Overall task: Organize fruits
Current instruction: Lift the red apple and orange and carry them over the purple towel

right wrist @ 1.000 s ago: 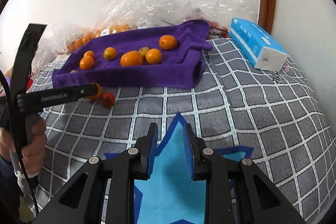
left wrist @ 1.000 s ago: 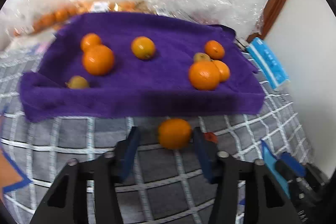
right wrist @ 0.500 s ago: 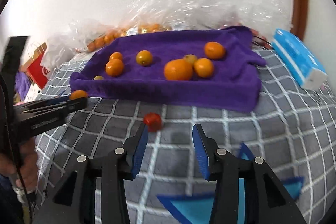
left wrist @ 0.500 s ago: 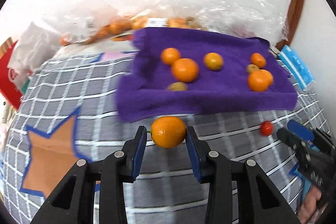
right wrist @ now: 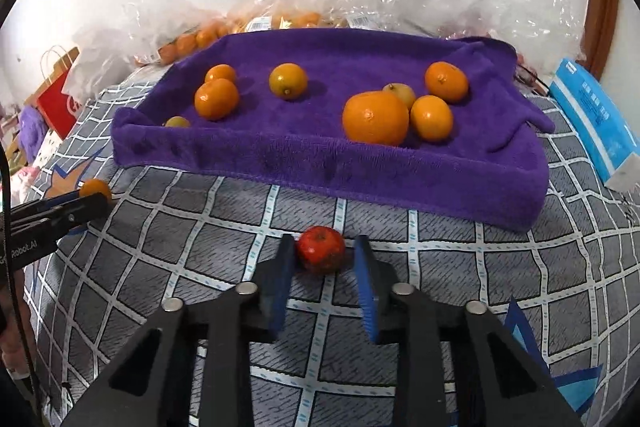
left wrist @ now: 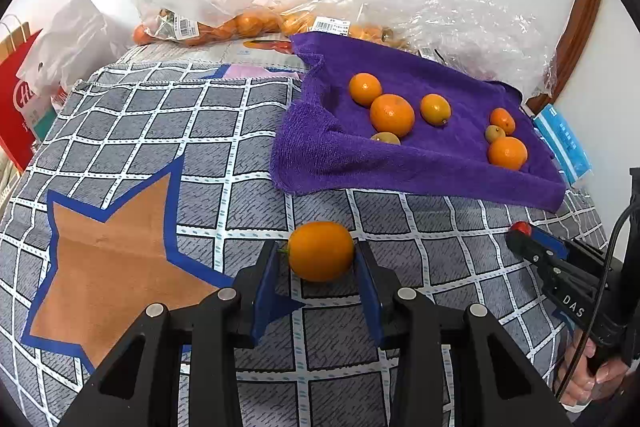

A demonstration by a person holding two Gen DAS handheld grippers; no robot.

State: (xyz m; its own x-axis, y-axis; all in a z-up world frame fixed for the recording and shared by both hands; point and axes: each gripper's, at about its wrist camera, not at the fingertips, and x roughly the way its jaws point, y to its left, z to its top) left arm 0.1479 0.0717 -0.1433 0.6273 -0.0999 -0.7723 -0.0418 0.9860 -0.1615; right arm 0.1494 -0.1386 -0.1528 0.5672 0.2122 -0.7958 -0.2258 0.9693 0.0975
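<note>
My left gripper (left wrist: 318,259) is shut on a small orange fruit (left wrist: 320,251), just above the checked grey cloth and right of an orange star patch (left wrist: 108,247). My right gripper (right wrist: 322,255) has its jaws closing on a small red fruit (right wrist: 320,250) that sits between the blue pads, in front of the purple towel (right wrist: 320,155). Several oranges and two small yellowish fruits lie on the towel. The left wrist view shows the right gripper (left wrist: 520,233) at the right with the red fruit (left wrist: 522,227) at its tip.
Clear plastic bags with more oranges (left wrist: 224,23) lie behind the towel by the wall. A blue tissue pack (right wrist: 592,115) rests at the right, a red paper bag (left wrist: 20,95) at the far left. A blue star patch (right wrist: 560,367) is near my right gripper.
The left gripper has carried its orange leftwards, from the towel's front edge towards the orange star. The right gripper left the blue star, reached the red fruit, opened and came in around it.
</note>
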